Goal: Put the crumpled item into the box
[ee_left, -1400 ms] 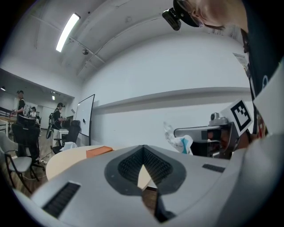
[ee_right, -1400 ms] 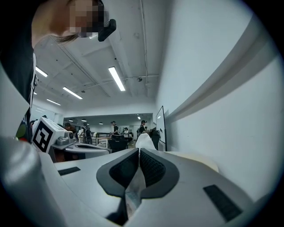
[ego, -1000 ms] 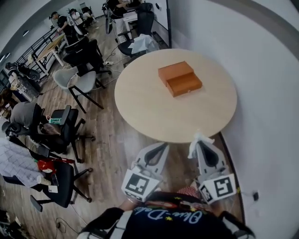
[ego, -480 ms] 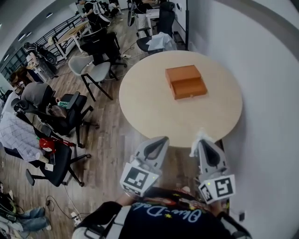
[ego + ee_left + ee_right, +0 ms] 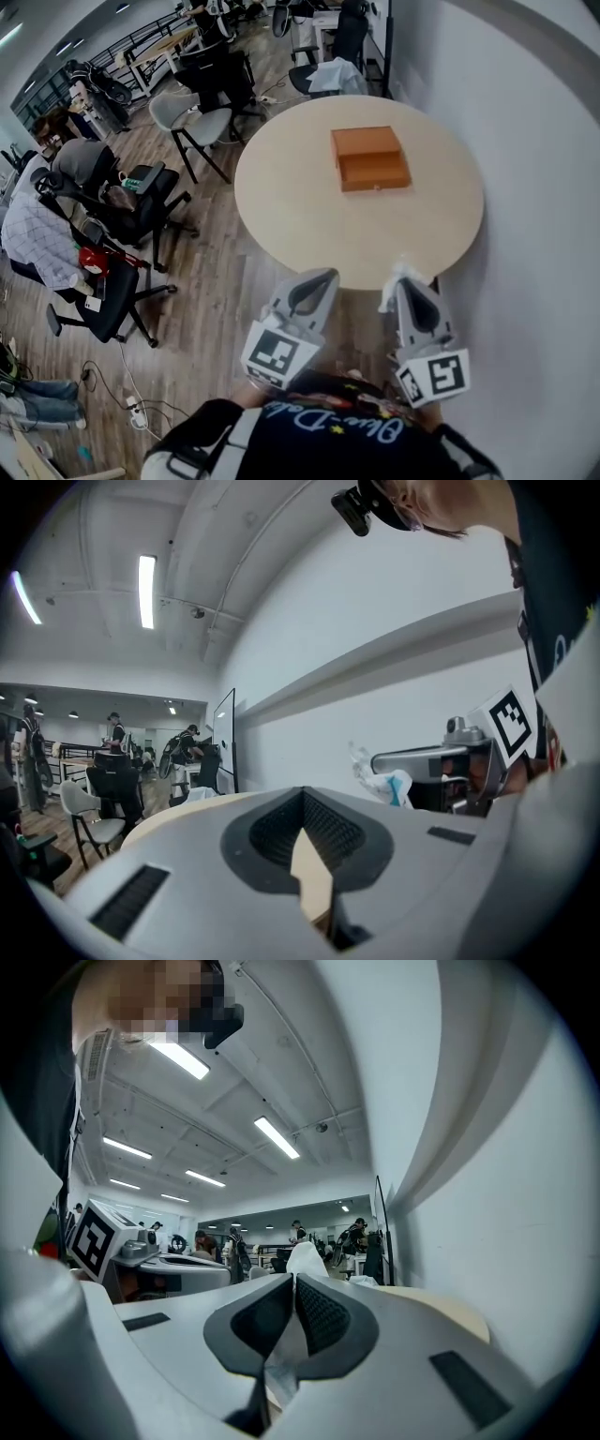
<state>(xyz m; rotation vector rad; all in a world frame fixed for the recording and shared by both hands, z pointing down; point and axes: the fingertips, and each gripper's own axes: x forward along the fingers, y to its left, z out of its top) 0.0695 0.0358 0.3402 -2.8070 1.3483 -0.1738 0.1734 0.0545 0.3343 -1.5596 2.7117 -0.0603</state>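
An orange box [image 5: 370, 157] with a stepped top lies on the far half of the round beige table [image 5: 300, 216]. My right gripper [image 5: 405, 280] hovers at the table's near edge, shut on a white crumpled item [image 5: 397, 274]. In the right gripper view that item [image 5: 307, 1262] sticks up past the closed gripper [image 5: 293, 1286]. My left gripper [image 5: 324, 276] is beside it, also short of the table, shut with nothing in it; in its own view the left gripper [image 5: 302, 797] shows only a thin slit. There the crumpled item [image 5: 384, 783] shows at the right gripper's tip.
A white wall [image 5: 534, 187] curves close along the table's right side. Black office chairs [image 5: 141, 202] and a grey chair [image 5: 192, 122] stand on the wooden floor to the left. Another chair with white cloth [image 5: 333, 75] sits behind the table. People are at the far desks.
The head view has swung a little, showing more floor at the left. Both grippers keep the same pose, the right one still clamped on the crumpled item.
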